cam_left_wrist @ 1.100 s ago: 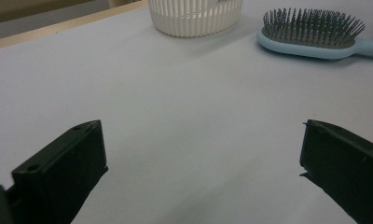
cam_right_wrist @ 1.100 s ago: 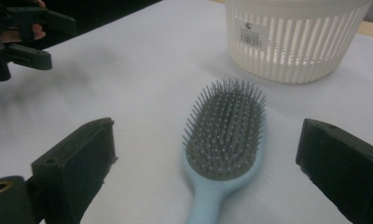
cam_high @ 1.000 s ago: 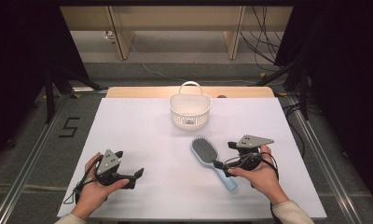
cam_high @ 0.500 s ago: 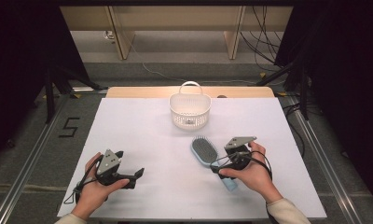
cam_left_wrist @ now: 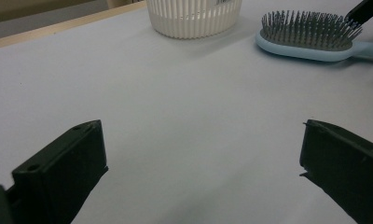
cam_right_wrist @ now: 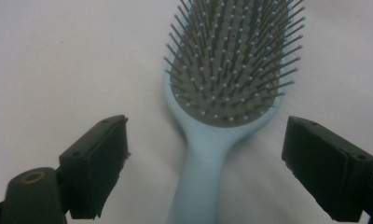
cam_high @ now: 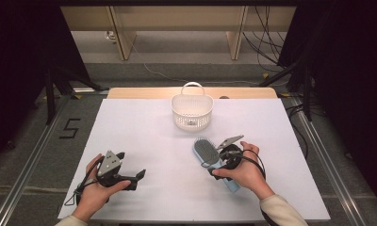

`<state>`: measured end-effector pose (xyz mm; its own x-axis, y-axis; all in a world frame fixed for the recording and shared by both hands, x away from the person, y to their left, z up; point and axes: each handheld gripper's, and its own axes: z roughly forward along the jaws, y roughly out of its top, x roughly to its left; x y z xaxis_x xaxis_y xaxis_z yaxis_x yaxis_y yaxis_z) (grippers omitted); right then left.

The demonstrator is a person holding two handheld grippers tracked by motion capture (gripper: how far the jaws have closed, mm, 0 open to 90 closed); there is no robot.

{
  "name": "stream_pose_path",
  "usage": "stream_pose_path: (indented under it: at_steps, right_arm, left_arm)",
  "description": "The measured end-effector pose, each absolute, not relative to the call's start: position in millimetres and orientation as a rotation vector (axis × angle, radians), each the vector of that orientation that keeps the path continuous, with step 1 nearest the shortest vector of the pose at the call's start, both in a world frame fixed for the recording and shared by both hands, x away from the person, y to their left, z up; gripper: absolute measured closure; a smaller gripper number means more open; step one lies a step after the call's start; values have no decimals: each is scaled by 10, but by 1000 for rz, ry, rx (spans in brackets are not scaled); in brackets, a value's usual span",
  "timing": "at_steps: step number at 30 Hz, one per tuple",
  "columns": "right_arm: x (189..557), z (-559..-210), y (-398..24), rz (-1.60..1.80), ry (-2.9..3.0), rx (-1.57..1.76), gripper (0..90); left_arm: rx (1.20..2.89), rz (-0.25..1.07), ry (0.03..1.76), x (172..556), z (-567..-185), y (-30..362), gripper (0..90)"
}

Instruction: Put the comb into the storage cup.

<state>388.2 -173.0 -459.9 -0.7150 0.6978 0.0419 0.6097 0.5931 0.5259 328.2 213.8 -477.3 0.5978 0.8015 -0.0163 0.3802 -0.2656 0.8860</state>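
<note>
A light blue hairbrush [cam_high: 207, 151] lies bristles up on the white table [cam_high: 144, 127], its head toward the basket and its handle toward the person. My right gripper [cam_high: 218, 160] hovers low over the handle, open. In the right gripper view its jaws stand one on each side of the brush's neck [cam_right_wrist: 201, 154], without touching it. My left gripper [cam_high: 130, 165] rests near the front left of the table, open with nothing between its jaws, and points toward the brush [cam_left_wrist: 306, 35] and basket [cam_left_wrist: 194, 18].
A white slatted basket [cam_high: 192, 113] with a loop handle stands at the table's far middle. A wooden strip [cam_high: 130, 92] runs along the far edge. Dark floor, rails and cables surround the table.
The right gripper has moved left from beside the brush to over its handle, and its jaws now straddle the neck. The left gripper has stayed put.
</note>
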Motion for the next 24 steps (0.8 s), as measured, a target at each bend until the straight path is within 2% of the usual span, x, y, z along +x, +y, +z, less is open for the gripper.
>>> stream_pose_path:
  at_steps: [12,24]
  right_arm:
    - [3918,-4637,-1628,637,2689,1144,174]
    - [3953,-4683,-1542,489,2717,1172,237]
  left_arm:
    - [1871,554,949,3282,-4772,2136,0]
    - [1872,552,947,3283,-4774,2132,0]
